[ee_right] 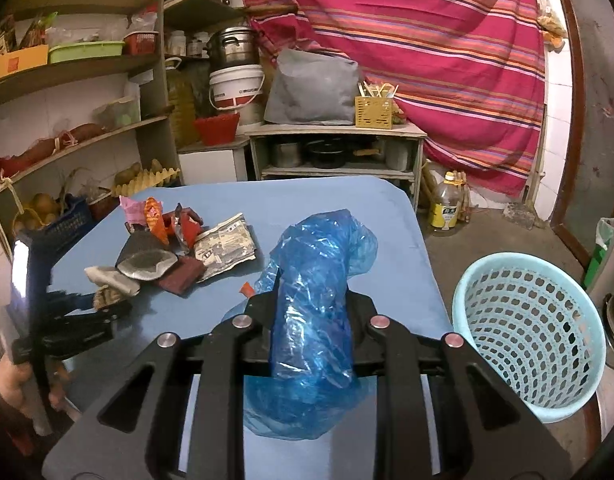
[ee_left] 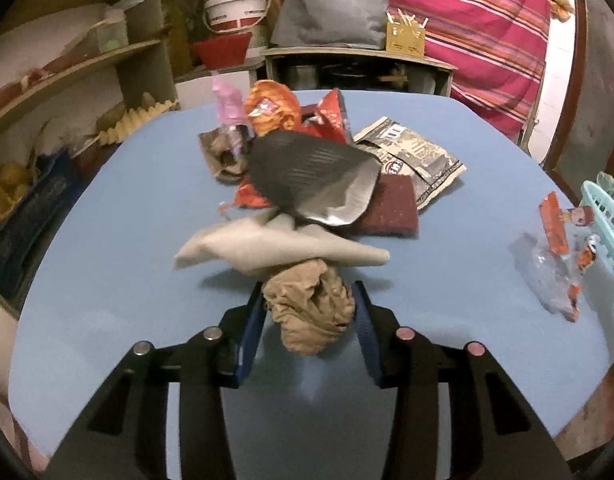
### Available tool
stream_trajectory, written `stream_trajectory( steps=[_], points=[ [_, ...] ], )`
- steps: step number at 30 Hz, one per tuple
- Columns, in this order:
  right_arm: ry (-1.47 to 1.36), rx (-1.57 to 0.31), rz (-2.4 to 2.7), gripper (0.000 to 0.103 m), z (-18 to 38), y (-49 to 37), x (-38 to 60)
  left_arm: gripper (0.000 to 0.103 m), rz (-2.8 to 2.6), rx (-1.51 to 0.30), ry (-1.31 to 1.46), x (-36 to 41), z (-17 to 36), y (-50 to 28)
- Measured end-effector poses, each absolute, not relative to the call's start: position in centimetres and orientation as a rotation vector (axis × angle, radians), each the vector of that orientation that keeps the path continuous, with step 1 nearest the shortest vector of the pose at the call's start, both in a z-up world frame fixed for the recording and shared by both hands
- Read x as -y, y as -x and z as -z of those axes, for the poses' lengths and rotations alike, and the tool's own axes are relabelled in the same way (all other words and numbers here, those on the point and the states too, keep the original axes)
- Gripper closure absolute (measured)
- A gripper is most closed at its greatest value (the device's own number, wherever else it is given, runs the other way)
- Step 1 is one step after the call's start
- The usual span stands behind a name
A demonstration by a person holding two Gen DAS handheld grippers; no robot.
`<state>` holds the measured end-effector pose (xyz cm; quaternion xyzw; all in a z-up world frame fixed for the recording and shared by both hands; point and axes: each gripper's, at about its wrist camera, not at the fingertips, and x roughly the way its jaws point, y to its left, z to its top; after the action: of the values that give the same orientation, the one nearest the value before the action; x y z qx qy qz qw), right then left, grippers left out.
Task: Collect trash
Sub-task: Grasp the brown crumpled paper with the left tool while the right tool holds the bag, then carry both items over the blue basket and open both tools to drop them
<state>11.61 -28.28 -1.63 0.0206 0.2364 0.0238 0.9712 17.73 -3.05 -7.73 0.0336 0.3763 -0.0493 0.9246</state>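
The left gripper (ee_left: 310, 312) has its jaws clenched on a crumpled brown wad (ee_left: 311, 312) at the near edge of the litter pile on the desk (ee_left: 107, 280). The right gripper (ee_right: 311, 320) grips a blue plastic bag (ee_right: 315, 280); the mesh basket (ee_right: 527, 336), seemingly on the floor, lies nearer it.

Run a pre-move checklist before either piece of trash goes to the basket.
1. Left tongs on the crumpled brown wad: ok, fingers against both its sides.
2. Wad free of the grey paper: not ok, they touch.
3. Right tongs holding the blue plastic bag: ok.
4. Light blue basket ready: ok, upright on the floor beside the table, mouth open.
5. Bag clear of the table: cannot tell.
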Motion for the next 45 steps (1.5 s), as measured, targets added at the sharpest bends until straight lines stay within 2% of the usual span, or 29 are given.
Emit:
stream_trajectory(
  steps=[8,16,22,27,32,45],
  points=[
    [-0.051,-0.461,-0.046,0.08,0.9,-10.5,29.0,0.06,0.093,-0.689,-0.066,2.9,3.5,-14.3],
    [-0.027,-0.432,0.004,0.08,-1.8,-9.5,31.6,0.06,0.107,-0.568,-0.09,6.2,-1.7,-14.0],
    [-0.036,-0.413,0.055,0.08,-5.1,-9.9,36.5,0.06,0.124,-0.547,-0.058,9.2,-3.8,-15.2],
    [-0.097,-0.395,0.116,0.08,-5.5,-9.4,41.6,0.06,0.151,-0.507,-0.086,13.2,-5.5,-15.7],
    [-0.07,-0.431,0.165,0.08,-4.0,-8.5,45.0,0.06,0.221,-0.484,-0.091,18.1,-6.1,-16.1],
    [-0.107,-0.51,0.224,0.08,-1.0,-8.5,50.9,0.06,0.481,-0.536,-0.126,34.2,-3.7,-17.8]
  ],
)
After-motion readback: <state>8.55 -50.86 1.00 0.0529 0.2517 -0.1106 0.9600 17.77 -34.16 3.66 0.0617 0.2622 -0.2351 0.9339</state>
